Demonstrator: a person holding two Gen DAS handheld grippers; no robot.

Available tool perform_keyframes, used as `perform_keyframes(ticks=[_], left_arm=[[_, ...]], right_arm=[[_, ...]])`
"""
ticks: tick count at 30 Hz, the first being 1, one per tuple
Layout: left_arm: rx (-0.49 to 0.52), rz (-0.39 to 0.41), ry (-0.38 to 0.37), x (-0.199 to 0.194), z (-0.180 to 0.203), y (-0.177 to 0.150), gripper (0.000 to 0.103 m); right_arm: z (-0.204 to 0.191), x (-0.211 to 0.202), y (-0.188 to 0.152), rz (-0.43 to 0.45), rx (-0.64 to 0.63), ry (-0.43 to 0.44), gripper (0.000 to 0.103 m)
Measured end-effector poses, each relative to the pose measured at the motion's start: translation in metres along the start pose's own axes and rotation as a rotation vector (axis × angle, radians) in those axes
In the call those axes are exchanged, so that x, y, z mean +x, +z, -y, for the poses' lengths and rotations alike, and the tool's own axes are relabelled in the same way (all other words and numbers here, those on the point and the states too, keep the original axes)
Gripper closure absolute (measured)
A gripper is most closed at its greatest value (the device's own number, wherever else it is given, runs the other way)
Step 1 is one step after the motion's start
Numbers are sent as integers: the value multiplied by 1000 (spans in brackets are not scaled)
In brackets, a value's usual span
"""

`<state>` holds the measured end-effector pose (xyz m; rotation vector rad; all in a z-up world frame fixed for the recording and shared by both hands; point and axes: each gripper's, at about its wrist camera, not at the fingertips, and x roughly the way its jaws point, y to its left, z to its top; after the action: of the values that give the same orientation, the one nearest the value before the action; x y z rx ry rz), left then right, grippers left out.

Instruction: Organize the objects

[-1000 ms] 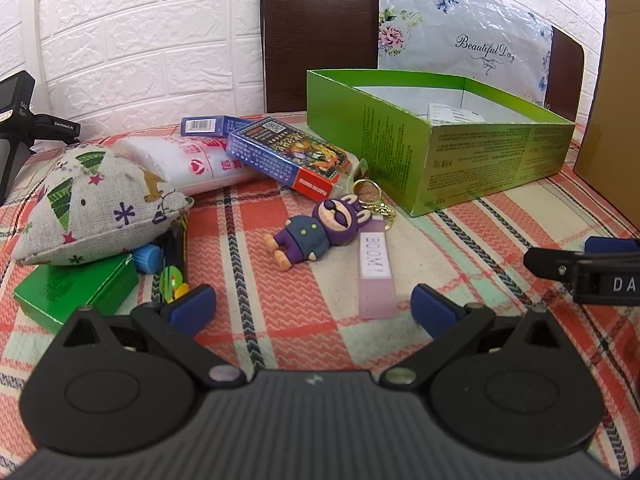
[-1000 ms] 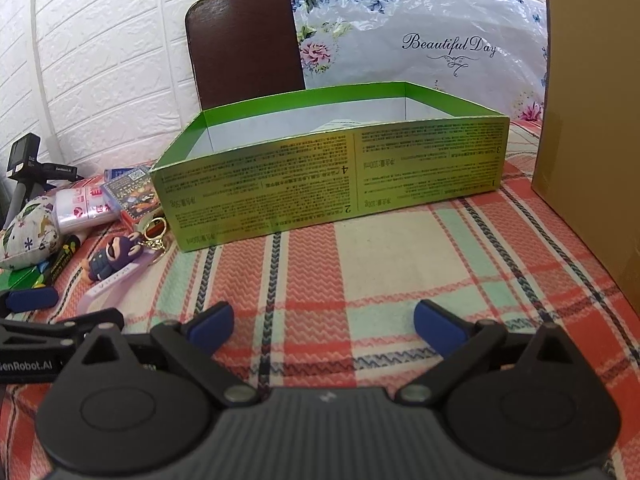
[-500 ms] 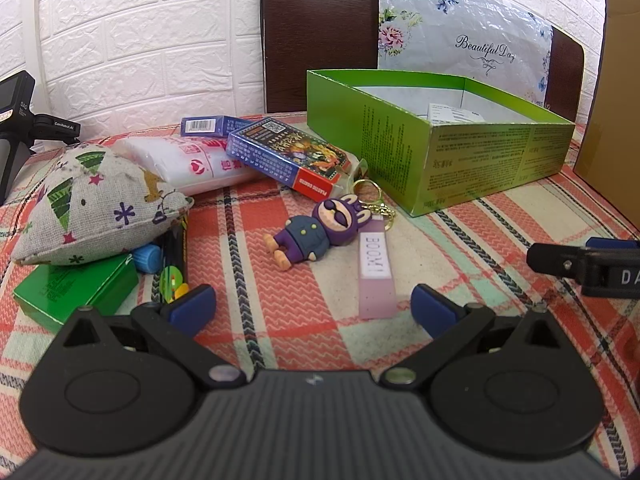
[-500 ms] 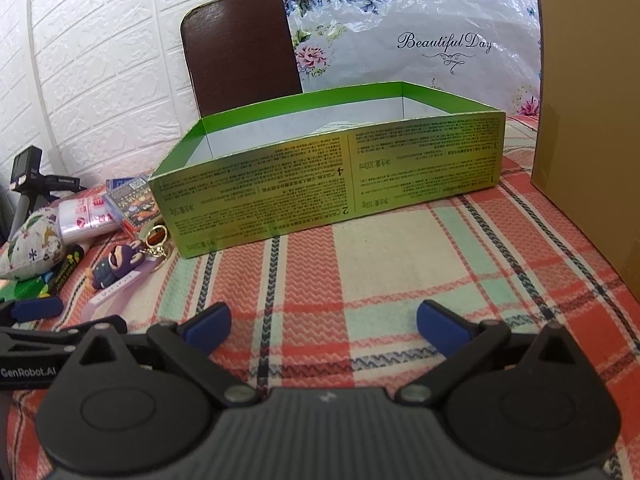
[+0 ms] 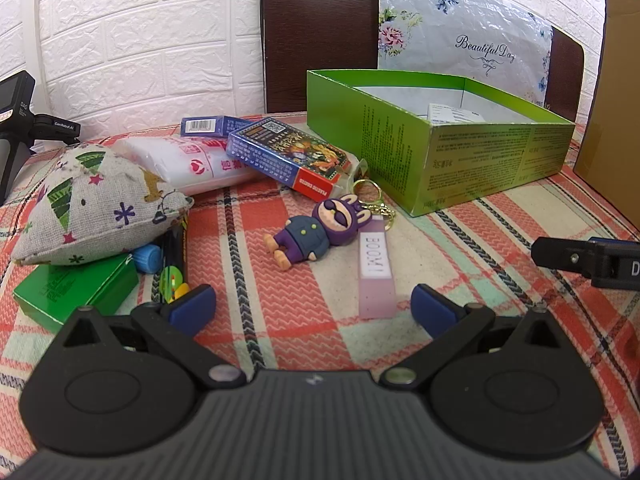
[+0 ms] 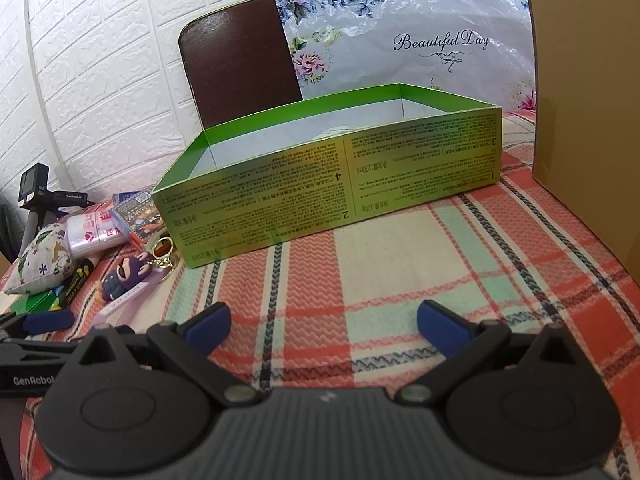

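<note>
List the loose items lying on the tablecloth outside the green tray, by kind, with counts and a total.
Card boxes: 2, blue playing-card box and smaller blue box
Tissue packs: 1
Fabric pouches: 1
Small green boxes: 1
Figure keychains: 1
Blue caps: 1
Dark packets: 1, partly hidden
Total: 8 visible; more may lie under the pouch.
</note>
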<state>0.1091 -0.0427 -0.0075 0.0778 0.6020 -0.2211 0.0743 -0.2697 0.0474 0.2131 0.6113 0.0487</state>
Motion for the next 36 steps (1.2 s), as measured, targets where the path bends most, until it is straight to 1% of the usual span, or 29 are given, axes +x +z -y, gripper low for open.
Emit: perform_keyframes(ticks=[11,16,28,33,36], left_arm=[[12,3,8,-1,4,-2,0],[-1,5,-1,0,1,-1,0],[1,10,4,0,1,-3,0],[-15,9,-1,1,-1,-2,0],[-3,-35,4,-9,-1,-1,0]], right_arm=[[-1,1,0,2,0,-4,0],[-2,0,-1,1,-1,-7,0],[4,-1,-1,15,32,24,0],[-4,2,-1,0,-10,-6,0],[-9,-1,-1,-4,-33,-19,0]])
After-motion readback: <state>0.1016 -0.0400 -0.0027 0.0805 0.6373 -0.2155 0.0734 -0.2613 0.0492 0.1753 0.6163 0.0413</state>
